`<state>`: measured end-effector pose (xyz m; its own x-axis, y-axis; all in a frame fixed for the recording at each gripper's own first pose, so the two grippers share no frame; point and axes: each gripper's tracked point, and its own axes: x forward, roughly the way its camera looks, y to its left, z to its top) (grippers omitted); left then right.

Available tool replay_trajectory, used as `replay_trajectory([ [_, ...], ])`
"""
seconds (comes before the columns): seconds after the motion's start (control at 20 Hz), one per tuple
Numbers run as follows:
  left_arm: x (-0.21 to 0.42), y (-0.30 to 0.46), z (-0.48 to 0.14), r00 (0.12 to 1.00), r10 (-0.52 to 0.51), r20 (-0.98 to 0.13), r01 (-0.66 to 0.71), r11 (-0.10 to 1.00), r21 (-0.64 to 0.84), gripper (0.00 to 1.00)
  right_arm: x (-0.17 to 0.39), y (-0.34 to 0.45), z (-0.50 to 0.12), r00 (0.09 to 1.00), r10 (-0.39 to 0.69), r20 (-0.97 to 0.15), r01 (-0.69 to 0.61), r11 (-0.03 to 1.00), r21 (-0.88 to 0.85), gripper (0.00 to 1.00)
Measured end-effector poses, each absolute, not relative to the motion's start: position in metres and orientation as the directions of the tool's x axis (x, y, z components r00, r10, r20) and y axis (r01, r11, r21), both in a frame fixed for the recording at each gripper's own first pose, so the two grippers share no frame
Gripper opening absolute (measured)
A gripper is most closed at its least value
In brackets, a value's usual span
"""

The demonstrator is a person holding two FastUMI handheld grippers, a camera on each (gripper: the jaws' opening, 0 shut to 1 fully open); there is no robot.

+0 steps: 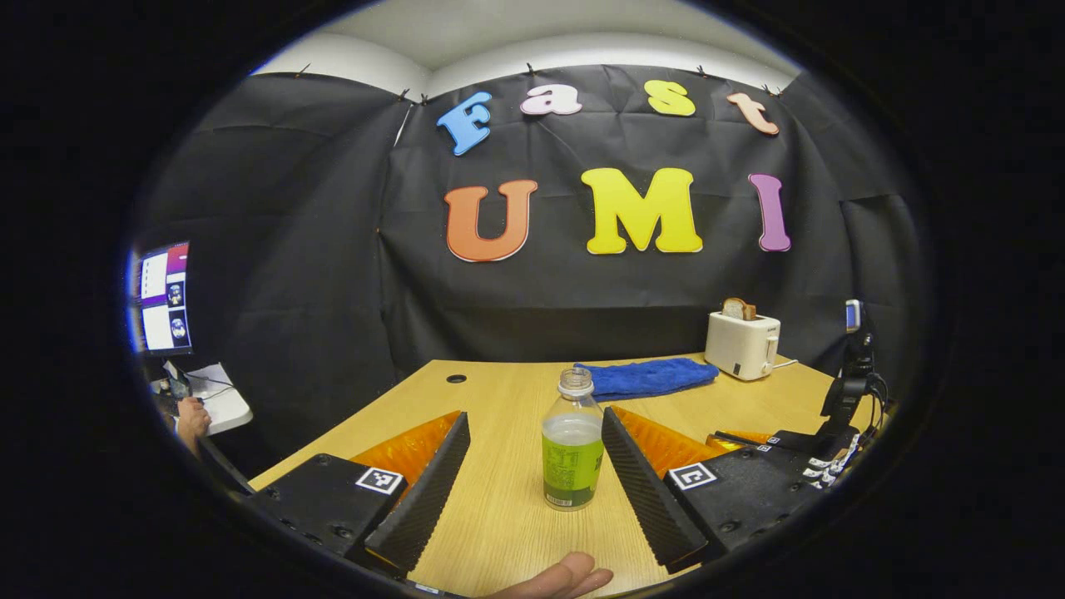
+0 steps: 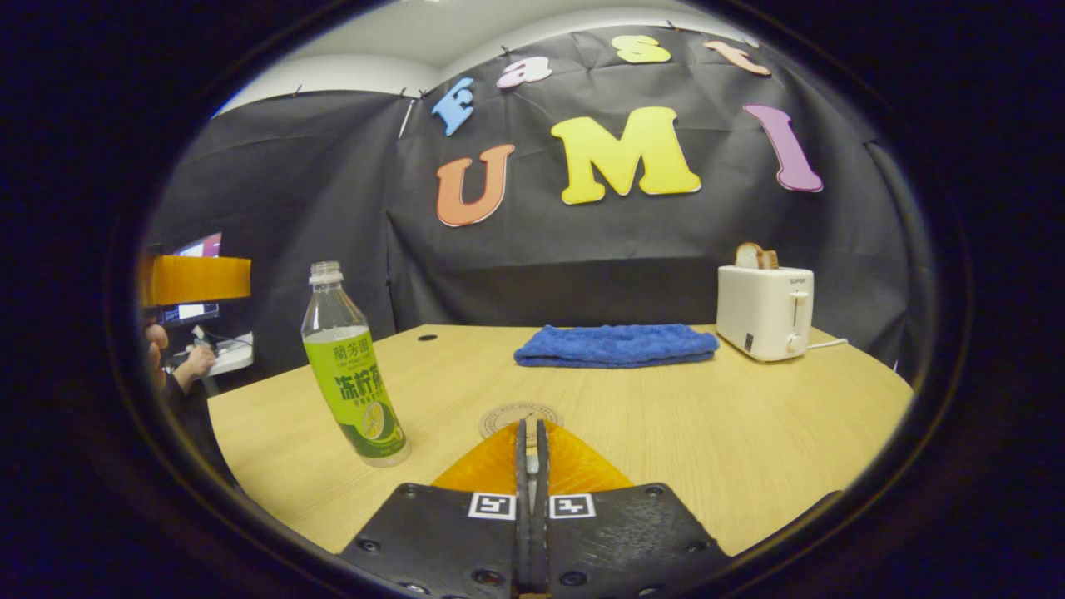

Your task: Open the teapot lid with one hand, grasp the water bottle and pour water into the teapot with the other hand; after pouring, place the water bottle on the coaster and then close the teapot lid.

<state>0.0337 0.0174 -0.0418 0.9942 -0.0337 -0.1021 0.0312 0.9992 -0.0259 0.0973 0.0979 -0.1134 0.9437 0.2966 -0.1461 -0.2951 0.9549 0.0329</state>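
In the left gripper view the left gripper (image 1: pixel 532 453) has its fingers (image 1: pixel 426 491) spread wide apart, and the water bottle (image 1: pixel 572 445) stands upright on the tabletop (image 1: pixel 499 507) in the gap between them, nearer the right-hand finger; whether that finger touches it cannot be told, and the other finger is clearly apart from it. The bottle is clear plastic with a green label, has no cap on its neck, and holds a pale liquid reaching roughly to the top of the label, the part above being empty. A fingertip of a person's hand (image 1: pixel 562 578) shows at the lower edge of that view, on the near side of the bottle. In the right gripper view the right gripper (image 2: pixel 530 433) has its fingers (image 2: pixel 522 466) pressed together with nothing between them, their tips pointing over a round coaster (image 2: pixel 520 418) that lies flat on the wooden tabletop just ahead; nothing stands on the coaster. The water bottle appears there to the left of the fingers, well apart from the coaster. Farther back lies a folded blue towel (image 2: pixel 616 344), and to its right, near the far edge, stands a white toaster (image 2: pixel 765 312) with a slice of bread (image 2: pixel 753 255) sticking up from its slot. At the far left a monitor (image 1: pixel 162 295) glows beyond the tabletop.
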Motion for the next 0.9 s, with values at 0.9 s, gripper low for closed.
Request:
replay_trajectory([
  [0.9,0.108,-0.023,-0.114,0.981,-0.185,-0.053,0.184,0.983,-0.012,1.00,0.043,0.015,-0.017,0.972,0.234,0.008,-0.234,0.972,0.009,0.00],
])
